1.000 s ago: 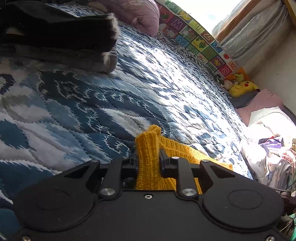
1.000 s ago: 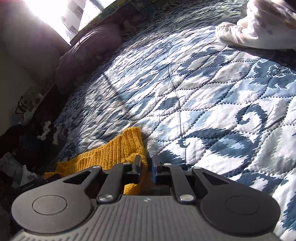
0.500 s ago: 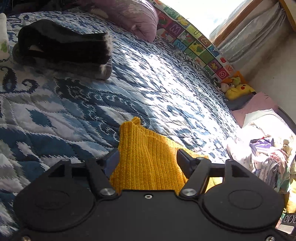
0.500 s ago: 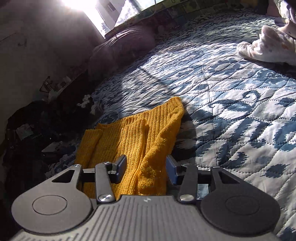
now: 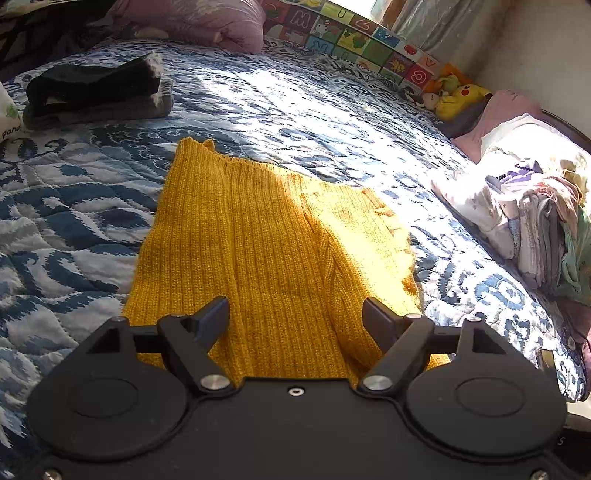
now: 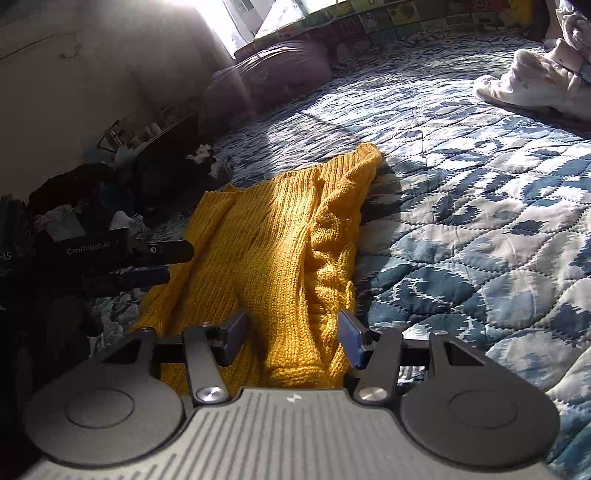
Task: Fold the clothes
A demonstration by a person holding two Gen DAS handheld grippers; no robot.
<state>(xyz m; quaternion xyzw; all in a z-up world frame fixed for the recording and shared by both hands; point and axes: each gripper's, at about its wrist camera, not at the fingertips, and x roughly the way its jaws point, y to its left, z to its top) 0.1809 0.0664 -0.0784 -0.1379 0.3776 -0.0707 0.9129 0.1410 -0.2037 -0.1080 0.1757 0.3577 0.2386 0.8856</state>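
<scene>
A mustard-yellow knit sweater [image 5: 266,243] lies folded on the blue and white quilt [image 5: 314,110], its far edge pointing away from me. My left gripper [image 5: 295,317] hovers over the sweater's near edge, open, with nothing between its fingers. In the right wrist view the same sweater [image 6: 280,236] stretches ahead, bunched along its right side. My right gripper [image 6: 291,332] is open above the sweater's near end. The left gripper [image 6: 155,262] shows side-on at the left of that view, beside the sweater's left edge.
A folded dark garment pile [image 5: 96,92] sits at the far left of the bed. Pillows [image 5: 195,22] and a colourful alphabet mat [image 5: 354,37] line the far side. Plush toys [image 5: 454,96] and a heap of light clothes [image 5: 528,206] lie to the right. White cloth [image 6: 532,85] rests far right.
Both grippers were shut on the sweater's edge a second ago. They opened, let it go and pulled back and up, so the laid-out sweater now shows whole.
</scene>
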